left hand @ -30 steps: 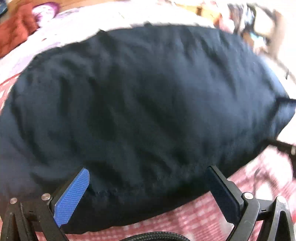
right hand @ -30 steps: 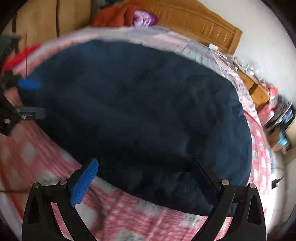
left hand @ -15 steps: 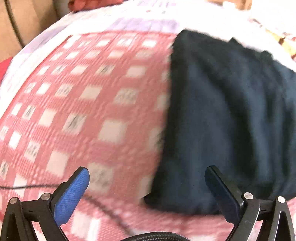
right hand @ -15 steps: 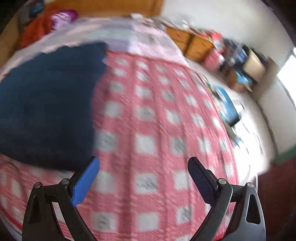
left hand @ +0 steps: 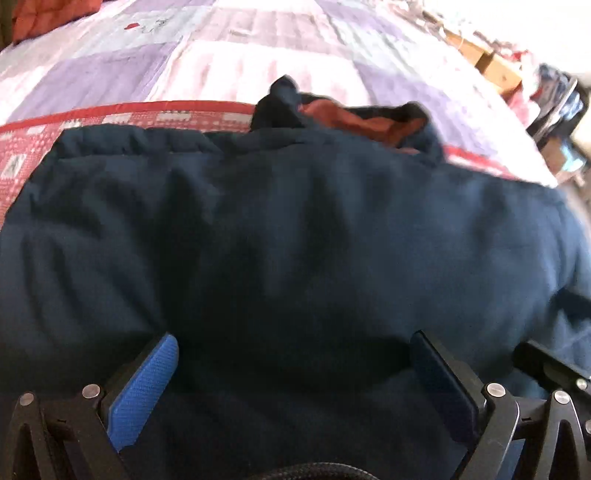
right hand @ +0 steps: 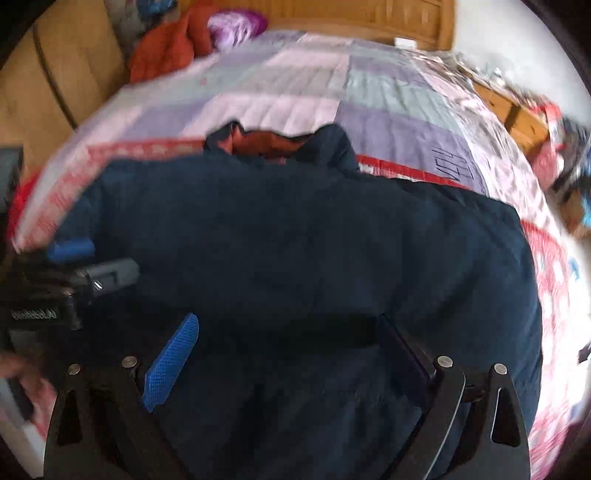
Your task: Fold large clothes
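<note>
Jaws on both grippers stand spread wide with nothing between the pads. Half a second ago each camera looked off to a side, with the checked bedspread filling most of the view and the garment at one edge; now both face the navy jacket squarely and it fills the frame again. The left gripper hovers low over the jacket's near part, and the right gripper does the same just beside it; the left one shows at the left edge of the right wrist view. The jacket lies flat on the red checked bedspread, its collar at the far end showing an orange lining. Its far edge stops close to the red border where the purple patchwork quilt begins. A strip of bedspread is bare along the jacket's right side, and the quilt beyond the collar is bare up to the wooden headboard, where red clothes are heaped.
</note>
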